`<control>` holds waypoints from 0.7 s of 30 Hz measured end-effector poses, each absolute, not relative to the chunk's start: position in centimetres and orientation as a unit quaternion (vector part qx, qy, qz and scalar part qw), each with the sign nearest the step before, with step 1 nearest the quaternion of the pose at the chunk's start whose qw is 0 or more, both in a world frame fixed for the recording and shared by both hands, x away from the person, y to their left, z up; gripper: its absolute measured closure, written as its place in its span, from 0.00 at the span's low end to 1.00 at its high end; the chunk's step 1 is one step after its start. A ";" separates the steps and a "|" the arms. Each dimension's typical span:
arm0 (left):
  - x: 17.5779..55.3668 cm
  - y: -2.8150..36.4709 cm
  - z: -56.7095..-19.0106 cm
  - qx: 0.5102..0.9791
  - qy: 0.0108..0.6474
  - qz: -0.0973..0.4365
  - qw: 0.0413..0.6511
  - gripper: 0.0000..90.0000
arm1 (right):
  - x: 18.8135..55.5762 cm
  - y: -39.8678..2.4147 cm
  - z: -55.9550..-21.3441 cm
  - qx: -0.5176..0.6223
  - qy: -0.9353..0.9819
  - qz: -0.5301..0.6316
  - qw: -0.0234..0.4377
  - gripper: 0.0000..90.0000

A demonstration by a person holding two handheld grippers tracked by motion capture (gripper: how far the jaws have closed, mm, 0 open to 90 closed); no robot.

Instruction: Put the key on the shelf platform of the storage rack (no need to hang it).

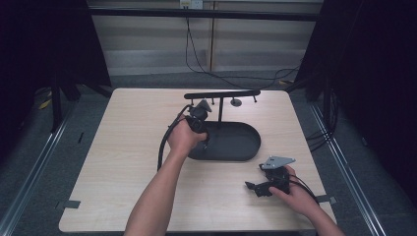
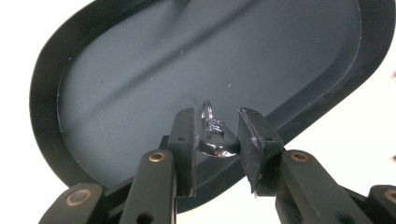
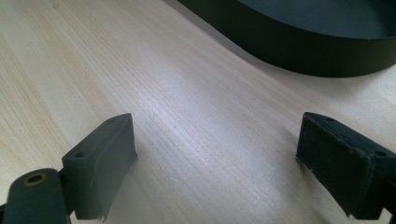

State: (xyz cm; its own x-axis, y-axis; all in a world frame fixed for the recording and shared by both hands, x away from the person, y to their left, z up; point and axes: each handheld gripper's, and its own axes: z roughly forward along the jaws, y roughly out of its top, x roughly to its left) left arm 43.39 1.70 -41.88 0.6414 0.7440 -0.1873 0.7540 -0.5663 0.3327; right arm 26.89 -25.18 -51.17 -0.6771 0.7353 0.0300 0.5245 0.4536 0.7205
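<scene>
A black oval tray (image 1: 241, 142) lies at the middle of the table, with a thin black T-shaped stand (image 1: 221, 94) rising from its far side. My left gripper (image 1: 199, 118) points down over the tray's left end. In the left gripper view this gripper (image 2: 215, 126) is shut on a small shiny metal ring piece (image 2: 214, 140), held just above the tray floor (image 2: 140, 70). My right gripper (image 1: 265, 186) rests low near the table's front right. Its jaws (image 3: 215, 140) stand wide open over bare wood, with the tray wall (image 3: 303, 51) ahead of them.
The light wooden table (image 1: 123, 162) has open surface left of and in front of the tray. A small dark disc (image 1: 236, 102) sits behind the stand. Cables trail from both grippers, and dark curtains flank the table.
</scene>
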 end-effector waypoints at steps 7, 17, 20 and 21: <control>43.4 1.7 -42.4 0.883 0.424 -0.004 0.199 0.75 | 26.9 -25.2 -51.2 0.375 0.840 0.364 0.145 0.12; 43.4 1.6 -42.7 0.882 0.423 0.003 0.209 0.75 | 26.9 -25.2 -51.2 0.375 0.840 0.364 0.145 0.12; 43.3 1.6 -42.8 0.884 0.420 0.003 0.207 0.75 | 26.9 -25.2 -51.2 0.375 0.840 0.364 0.144 0.12; 43.3 1.6 -42.8 0.884 0.420 0.003 0.207 0.75 | 26.9 -25.2 -51.2 0.375 0.840 0.364 0.144 0.12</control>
